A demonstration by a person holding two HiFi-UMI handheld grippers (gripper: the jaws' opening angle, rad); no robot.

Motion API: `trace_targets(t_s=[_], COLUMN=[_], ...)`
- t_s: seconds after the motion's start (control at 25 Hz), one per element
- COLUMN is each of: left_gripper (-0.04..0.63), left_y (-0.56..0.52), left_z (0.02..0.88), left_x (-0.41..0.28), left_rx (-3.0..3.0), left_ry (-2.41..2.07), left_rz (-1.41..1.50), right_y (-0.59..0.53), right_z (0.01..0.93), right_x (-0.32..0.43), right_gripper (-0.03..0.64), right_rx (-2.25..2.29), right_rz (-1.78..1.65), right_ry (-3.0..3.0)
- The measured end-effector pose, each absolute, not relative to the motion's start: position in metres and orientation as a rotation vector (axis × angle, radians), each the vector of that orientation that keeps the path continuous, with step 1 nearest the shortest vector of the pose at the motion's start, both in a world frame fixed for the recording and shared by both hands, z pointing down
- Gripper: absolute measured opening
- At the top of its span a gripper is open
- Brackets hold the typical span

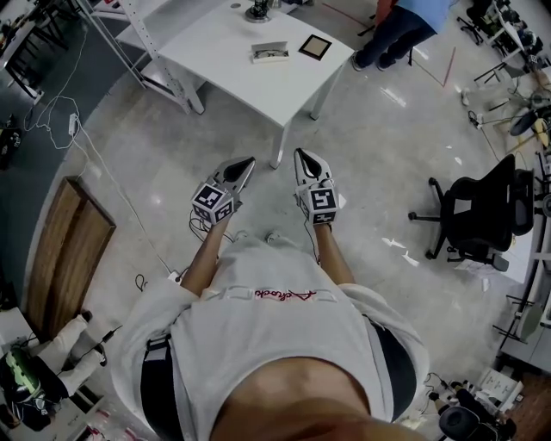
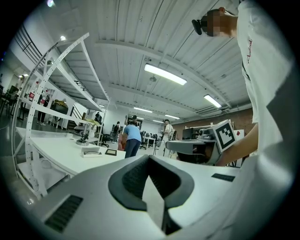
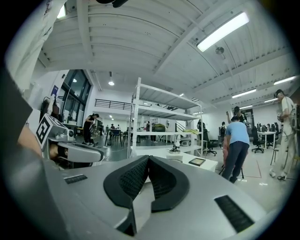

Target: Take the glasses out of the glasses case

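A pale, flat glasses case [image 1: 269, 52] lies closed on the white table [image 1: 232, 60], some way ahead of me; in the left gripper view the case [image 2: 91, 151] shows small on the tabletop. My left gripper [image 1: 250, 161] and right gripper [image 1: 300, 153] are held level side by side over the floor, short of the table's near corner. Both are shut with nothing between the pads. The left gripper's tips [image 2: 149, 157] meet, and so do the right gripper's [image 3: 147, 158]. Each gripper sees the other beside it.
A black square plate [image 1: 315, 46] lies next to the case, and a small stand [image 1: 258, 10] is at the table's far edge. A person in a blue top [image 1: 405, 21] bends beyond the table. An office chair [image 1: 482, 215] stands right, a wooden board [image 1: 65, 250] and cables left.
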State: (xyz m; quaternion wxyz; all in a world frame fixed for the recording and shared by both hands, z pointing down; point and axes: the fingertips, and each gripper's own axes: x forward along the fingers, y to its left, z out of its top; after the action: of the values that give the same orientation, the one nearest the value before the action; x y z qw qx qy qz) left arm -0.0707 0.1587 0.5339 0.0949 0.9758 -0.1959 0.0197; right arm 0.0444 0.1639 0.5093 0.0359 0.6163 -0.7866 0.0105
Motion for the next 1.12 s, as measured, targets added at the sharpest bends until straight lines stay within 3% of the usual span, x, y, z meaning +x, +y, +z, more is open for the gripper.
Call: trace_targets(t_s=[1.12], left_gripper=[-0.009], left_y=[0.111], left_z=[0.554], left_x=[-0.031], left_rx=[2.854], left_ry=[-0.656], left_rz=[0.06], right_y=[0.107], right_z=[0.533], right_x=[0.081], right_gripper=[0.026], right_rx=[1.815], right_rz=[0.062], right_ry=[-2.466])
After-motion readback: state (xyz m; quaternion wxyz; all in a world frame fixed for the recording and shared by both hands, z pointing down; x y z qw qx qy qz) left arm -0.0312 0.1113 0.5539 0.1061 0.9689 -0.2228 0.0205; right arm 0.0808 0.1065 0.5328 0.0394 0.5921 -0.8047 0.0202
